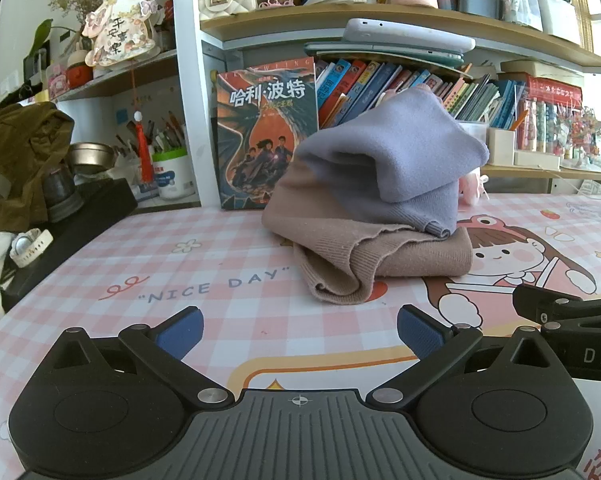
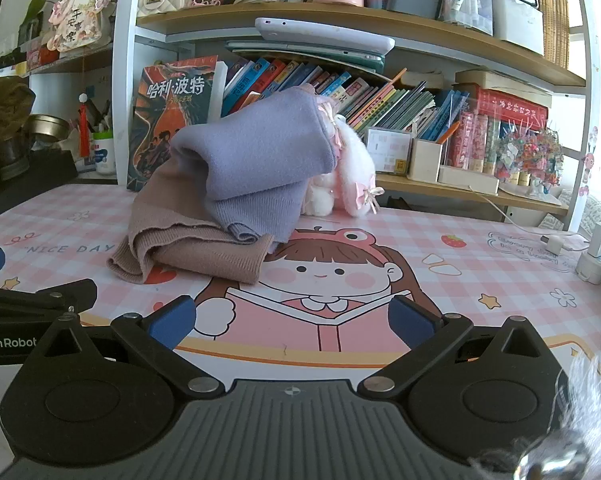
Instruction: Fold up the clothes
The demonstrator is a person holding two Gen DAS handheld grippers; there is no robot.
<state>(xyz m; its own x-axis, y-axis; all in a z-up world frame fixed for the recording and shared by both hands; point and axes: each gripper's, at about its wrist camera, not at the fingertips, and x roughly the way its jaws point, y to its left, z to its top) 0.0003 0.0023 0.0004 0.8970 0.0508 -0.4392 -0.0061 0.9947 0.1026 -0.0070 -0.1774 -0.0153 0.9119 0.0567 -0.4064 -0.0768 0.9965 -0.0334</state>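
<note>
Sweater (image 1: 392,160) atop sweater (image 1: 380,256), on table (image 1: 220,280), before bookshelf (image 1: 380,80).

The left gripper (image 1: 300,334) sits low over the checked desk mat (image 1: 236,308), level and pointed forward, its blue-padded fingers (image 1: 180,330) spread wide with nothing between them; the right gripper (image 2: 292,322) sits just beside it over the same mat, equally low, its blue pads (image 2: 412,320) likewise parted and empty; each gripper's black linkage shows at the inner edge of the other's view; neither touches anything.
</note>
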